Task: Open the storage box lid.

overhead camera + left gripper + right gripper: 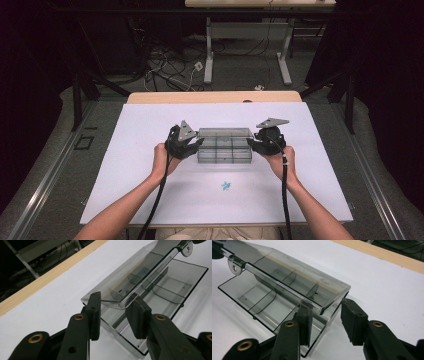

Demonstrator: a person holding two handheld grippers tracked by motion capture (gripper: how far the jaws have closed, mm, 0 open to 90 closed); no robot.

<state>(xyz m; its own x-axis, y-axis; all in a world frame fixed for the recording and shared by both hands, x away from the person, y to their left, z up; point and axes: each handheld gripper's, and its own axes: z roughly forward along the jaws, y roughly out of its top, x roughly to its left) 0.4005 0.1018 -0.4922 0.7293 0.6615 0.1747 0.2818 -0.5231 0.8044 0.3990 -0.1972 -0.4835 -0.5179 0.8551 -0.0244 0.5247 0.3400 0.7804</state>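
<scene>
Centrally on the white table (150,150) lies a clear plastic box (224,150) with dividers inside, and its lid (130,277) is lifted part way. At the box's left end, the left gripper (113,312) has its jaws on both sides of the lid's edge; whether the pads press on it, I cannot tell. At the right end, the right gripper (324,322) stands the same way, one pad under the lid corner. A small blue thing (226,186) lies nearer the person.

One clear box (224,146), one blue star (226,186), two hand-held grippers.
</scene>
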